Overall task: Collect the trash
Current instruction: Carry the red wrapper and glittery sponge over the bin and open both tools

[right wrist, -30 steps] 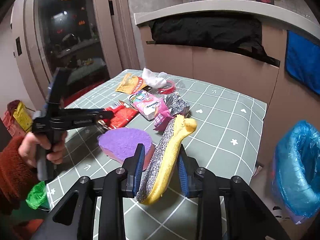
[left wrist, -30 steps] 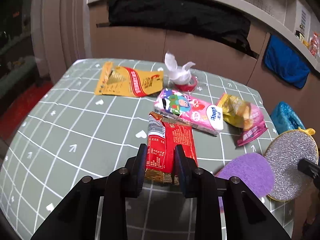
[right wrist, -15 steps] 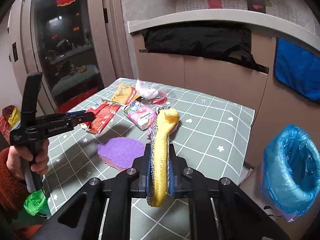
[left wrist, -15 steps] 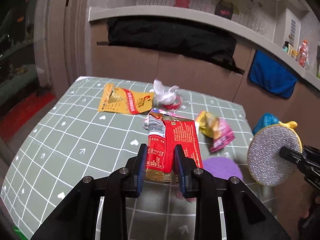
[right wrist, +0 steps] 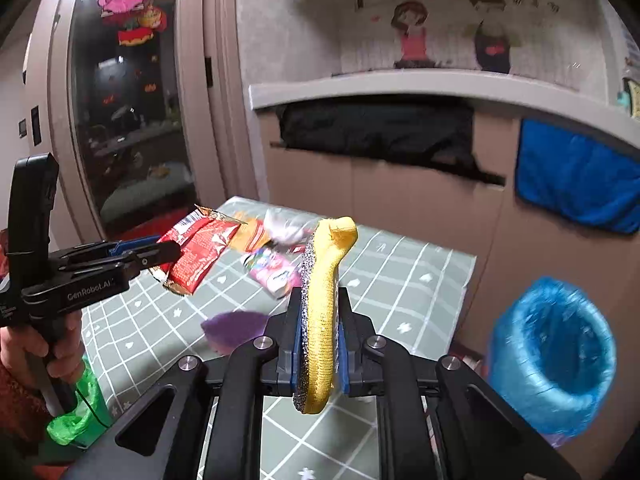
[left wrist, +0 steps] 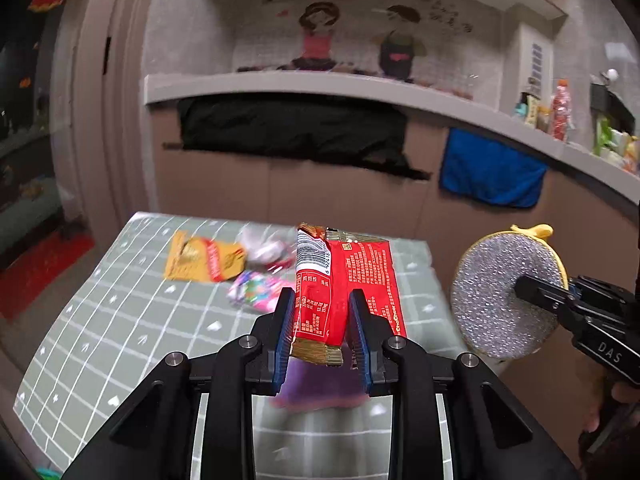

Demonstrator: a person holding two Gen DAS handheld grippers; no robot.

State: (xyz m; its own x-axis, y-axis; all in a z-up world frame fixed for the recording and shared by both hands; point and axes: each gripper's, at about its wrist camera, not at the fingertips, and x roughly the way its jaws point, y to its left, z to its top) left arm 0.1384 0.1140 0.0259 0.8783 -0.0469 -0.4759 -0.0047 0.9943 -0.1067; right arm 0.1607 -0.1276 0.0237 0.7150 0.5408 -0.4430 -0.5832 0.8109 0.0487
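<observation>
Left tool [left wrist: 320, 332]: clamped on the red wrapper [left wrist: 340, 280], held clear above the desk [left wrist: 120, 320]. The pads bite the wrapper's lower third, just above its gold crimped end, which hangs below the fingers. The rest stands upright and fans open to the right.

Right tool [right wrist: 320, 344]: clamped on the scouring pad [right wrist: 322, 312], also in the air. The pad is a flat disc, silver glitter on one face and yellow on the other, gripped edge-on across its faces. Its yellow loop points up and away.

Red wrapper, handling: thin foil film, judged very light, limp and slick. It creases instead of resisting, so a grip near a sealed end, as here, looks the surest. A hold on the loose middle would likely slide.

Scouring pad, handling: judged soft, springy and light, with a rough face that gives the pads good purchase. Taking it across its flat faces near the middle suits it.

Bin [right wrist: 552, 356]: lined with a blue bag, standing on the floor off the desk's right edge, mouth open and tilted toward the right wrist camera. Both held items appear bound for it.

Left on the desk, all blurred:
- yellow packet [left wrist: 204, 258], far side;
- pink packet [left wrist: 252, 292], nearer;
- white crumpled tissue [left wrist: 260, 246], between the two and behind;
- purple pad [right wrist: 234, 326], closest to the tools.

Risk, judged: the wrapper could catch air and drift when released above the bin.
</observation>
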